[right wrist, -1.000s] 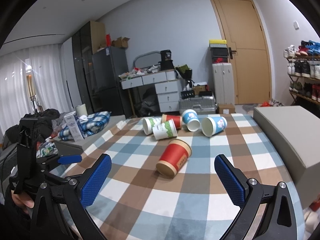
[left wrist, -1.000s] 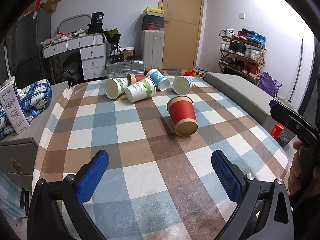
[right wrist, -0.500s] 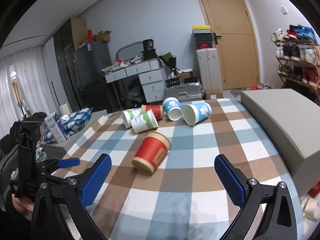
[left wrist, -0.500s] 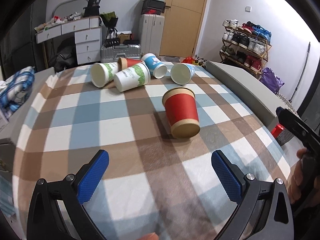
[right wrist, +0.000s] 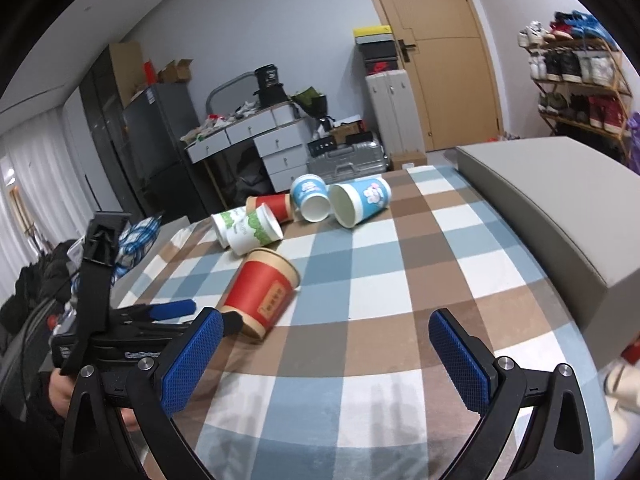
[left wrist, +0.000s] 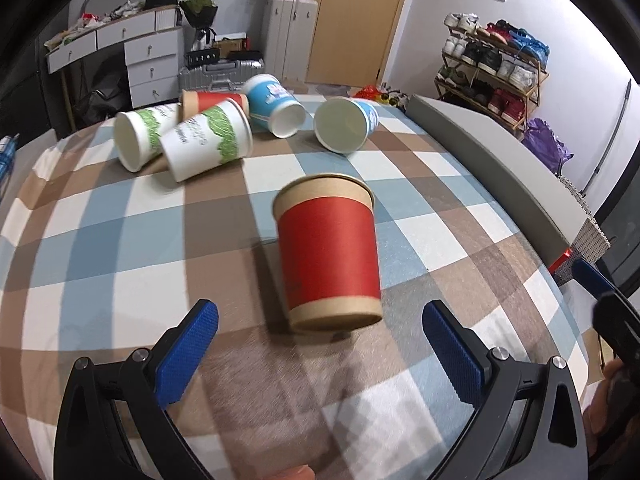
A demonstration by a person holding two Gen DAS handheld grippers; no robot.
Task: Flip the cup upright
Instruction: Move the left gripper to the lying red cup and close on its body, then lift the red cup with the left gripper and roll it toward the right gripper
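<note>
Both grippers are held open; the left gripper (left wrist: 320, 334) is lined up on the red cup (left wrist: 330, 252), to be closed on next.

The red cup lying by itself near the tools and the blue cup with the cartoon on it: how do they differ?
The red cup lies alone, nearest the left tool; the blue cup lies farther back beside the other cups. In the left view the red cup shows its closed base, the blue cup its open white mouth. The red cup has brown bands at both ends; the blue cup has a cartoon print. Both are paper cups on their sides on the checked cloth.
</note>
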